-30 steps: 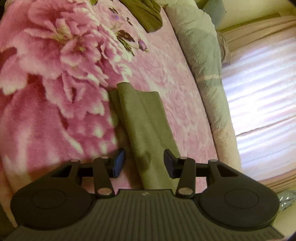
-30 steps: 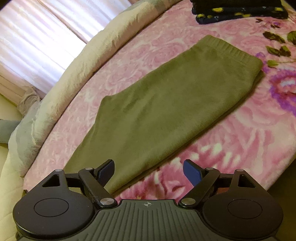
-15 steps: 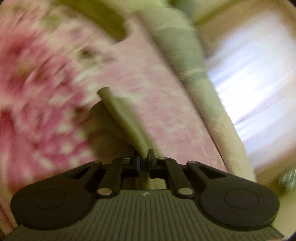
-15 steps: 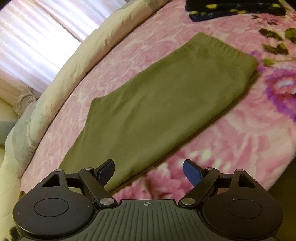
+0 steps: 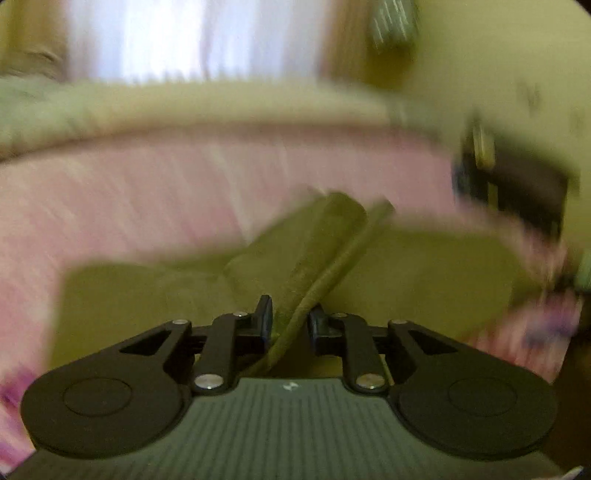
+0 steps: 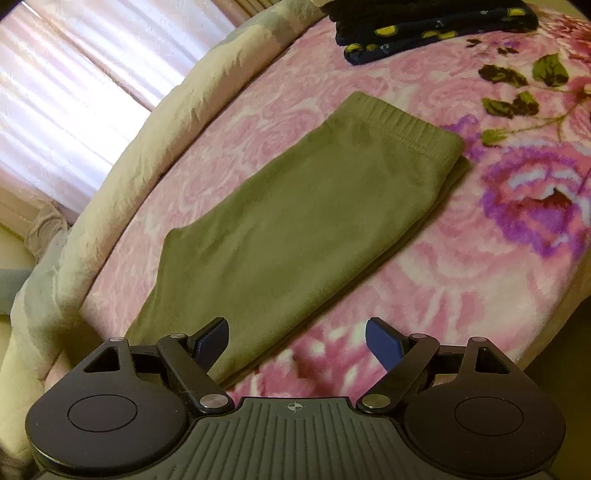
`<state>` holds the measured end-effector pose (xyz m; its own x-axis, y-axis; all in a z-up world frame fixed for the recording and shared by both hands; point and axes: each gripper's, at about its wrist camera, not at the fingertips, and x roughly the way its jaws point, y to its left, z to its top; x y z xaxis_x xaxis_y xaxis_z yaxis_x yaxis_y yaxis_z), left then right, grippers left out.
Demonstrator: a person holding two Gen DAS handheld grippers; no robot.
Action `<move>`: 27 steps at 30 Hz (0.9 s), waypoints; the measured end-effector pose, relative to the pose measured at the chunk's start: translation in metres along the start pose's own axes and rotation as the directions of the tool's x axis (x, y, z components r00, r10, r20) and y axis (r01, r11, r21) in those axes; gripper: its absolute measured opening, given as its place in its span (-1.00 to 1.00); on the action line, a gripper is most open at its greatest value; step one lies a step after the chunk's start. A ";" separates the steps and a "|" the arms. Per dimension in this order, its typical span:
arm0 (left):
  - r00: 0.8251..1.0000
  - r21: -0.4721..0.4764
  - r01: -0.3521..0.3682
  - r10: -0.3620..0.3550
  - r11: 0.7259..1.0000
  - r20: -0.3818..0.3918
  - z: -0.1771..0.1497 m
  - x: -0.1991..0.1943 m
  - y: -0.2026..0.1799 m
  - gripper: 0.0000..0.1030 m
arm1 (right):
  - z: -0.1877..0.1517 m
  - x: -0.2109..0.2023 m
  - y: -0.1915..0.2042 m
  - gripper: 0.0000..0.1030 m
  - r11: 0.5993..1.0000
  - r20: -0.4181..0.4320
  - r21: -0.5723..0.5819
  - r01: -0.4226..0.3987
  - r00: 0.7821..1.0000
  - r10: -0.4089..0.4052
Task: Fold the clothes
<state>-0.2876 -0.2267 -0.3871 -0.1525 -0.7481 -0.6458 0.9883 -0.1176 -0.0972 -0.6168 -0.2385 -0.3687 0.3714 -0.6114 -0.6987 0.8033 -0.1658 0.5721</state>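
The left gripper (image 5: 290,317) is clamped on an edge of the olive-green soft knit trousers (image 6: 295,221), and the pinched fabric runs up and forward from between its fingertips in a raised ridge (image 5: 325,251); the rest of the garment lies spread below and ahead of it, though that view is smeared with motion. The right gripper (image 6: 295,341) hovers with its fingers wide apart and holds nothing, the near end of the trousers just under and left of its left finger, the elastic waistband (image 6: 402,125) far ahead.

To fold well, the lifted end should probably travel straight along the garment toward the waistband, kept low and taut so the layers land square.

The bed beneath carries a pink floral fleece blanket (image 6: 461,266). A cream rolled quilt (image 6: 155,147) lines its far-left edge before bright curtains (image 6: 74,92); a dark folded garment with yellow spots (image 6: 424,29) sits far ahead.
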 end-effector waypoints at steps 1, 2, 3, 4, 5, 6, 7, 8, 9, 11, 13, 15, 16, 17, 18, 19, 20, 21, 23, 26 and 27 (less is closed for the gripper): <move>1.000 0.025 -0.023 0.023 0.999 0.007 -0.008 0.001 -0.007 -0.61 | 0.001 -0.001 0.001 0.63 1.000 0.005 -0.004 -0.002 1.000 0.002; 1.000 0.034 -0.026 0.026 0.999 0.018 -0.011 -0.002 -0.008 -0.58 | 0.002 -0.003 0.003 0.63 1.000 0.010 -0.009 -0.004 1.000 0.004; 1.000 0.017 0.000 0.000 1.000 0.014 -0.009 -0.009 -0.005 -0.49 | 0.003 -0.006 0.004 0.63 1.000 0.016 -0.019 -0.014 1.000 0.014; 0.999 -0.006 0.031 -0.031 1.000 0.008 -0.007 -0.016 -0.001 -0.43 | 0.003 -0.007 0.007 0.63 0.999 0.023 -0.028 -0.028 0.999 0.029; 0.998 -0.028 0.061 -0.061 0.998 0.002 -0.005 -0.023 0.003 -0.43 | 0.003 -0.008 0.009 0.63 0.998 0.029 -0.037 -0.044 0.999 0.045; 0.996 -0.040 0.090 -0.089 0.995 0.015 -0.004 -0.033 0.007 -0.43 | 0.003 -0.007 0.013 0.63 0.997 0.029 -0.039 -0.066 0.997 0.067; 0.994 -0.042 0.111 -0.109 0.993 0.027 -0.003 -0.041 0.013 -0.43 | 0.002 -0.004 0.018 0.63 0.995 0.021 -0.032 -0.098 0.995 0.098; 0.992 -0.040 0.121 -0.120 0.992 0.033 -0.003 -0.050 0.018 -0.43 | 0.000 0.000 0.023 0.63 0.991 0.007 -0.020 -0.134 0.991 0.135; 0.992 -0.042 0.123 -0.122 0.991 0.035 -0.004 -0.059 0.020 -0.44 | -0.003 0.006 0.030 0.63 0.982 -0.017 0.003 -0.189 0.982 0.189; 0.993 -0.078 0.117 -0.115 0.990 0.029 -0.007 -0.069 0.034 -0.44 | -0.013 0.019 0.042 0.63 0.955 -0.076 0.059 -0.291 0.953 0.294; 0.994 -0.135 0.109 -0.106 0.985 0.029 -0.010 -0.077 0.052 -0.45 | -0.025 0.036 0.052 0.53 0.935 -0.127 0.139 -0.326 0.931 0.344; 0.995 -0.192 0.097 -0.092 0.977 0.034 -0.014 -0.085 0.070 -0.45 | -0.036 0.053 0.059 0.29 0.915 -0.173 0.219 -0.338 0.910 0.377; 0.996 -0.220 0.090 -0.084 0.971 0.036 -0.015 -0.088 0.078 -0.48 | -0.040 0.062 0.060 0.29 0.907 -0.186 0.261 -0.330 0.905 0.383; 0.996 -0.247 0.084 -0.077 0.965 0.038 -0.017 -0.092 0.087 -0.49 | -0.043 0.068 0.061 0.29 0.902 -0.195 0.291 -0.319 0.903 0.382; 0.997 -0.265 0.073 -0.065 0.962 0.040 -0.019 -0.095 0.095 -0.49 | -0.045 0.074 0.062 0.29 0.901 -0.199 0.308 -0.305 0.906 0.375; 0.998 -0.276 0.063 -0.053 0.959 0.041 -0.020 -0.097 0.101 -0.49 | -0.046 0.078 0.063 0.29 0.900 -0.194 0.320 -0.298 0.909 0.370; 0.998 -0.287 0.055 -0.045 0.956 0.043 -0.021 -0.099 0.107 -0.49 | -0.047 0.080 0.065 0.29 0.900 -0.188 0.329 -0.286 0.914 0.359; 0.998 -0.298 0.049 -0.037 0.953 0.043 -0.022 -0.100 0.112 -0.49 | -0.047 0.083 0.066 0.29 0.903 -0.188 0.336 -0.267 0.921 0.342; 0.998 -0.317 0.046 -0.034 0.947 0.044 -0.024 -0.101 0.120 -0.49 | -0.045 0.088 0.067 0.16 0.902 -0.179 0.356 -0.244 0.930 0.322; 0.998 -0.338 0.048 -0.035 0.940 0.044 -0.025 -0.103 0.128 -0.49 | -0.039 0.099 0.066 0.03 0.897 -0.173 0.382 -0.223 0.936 0.306; 0.998 -0.344 0.051 -0.039 0.937 0.043 -0.026 -0.103 0.130 -0.49 | -0.038 0.103 0.068 0.03 0.900 -0.179 0.383 -0.209 0.939 0.294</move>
<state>-0.1433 -0.1480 -0.3527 -0.1907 -0.7707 -0.6080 0.9197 0.0762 -0.3851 -0.5060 -0.2832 -0.4186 0.6686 -0.4839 -0.5646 0.4667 -0.3181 0.8252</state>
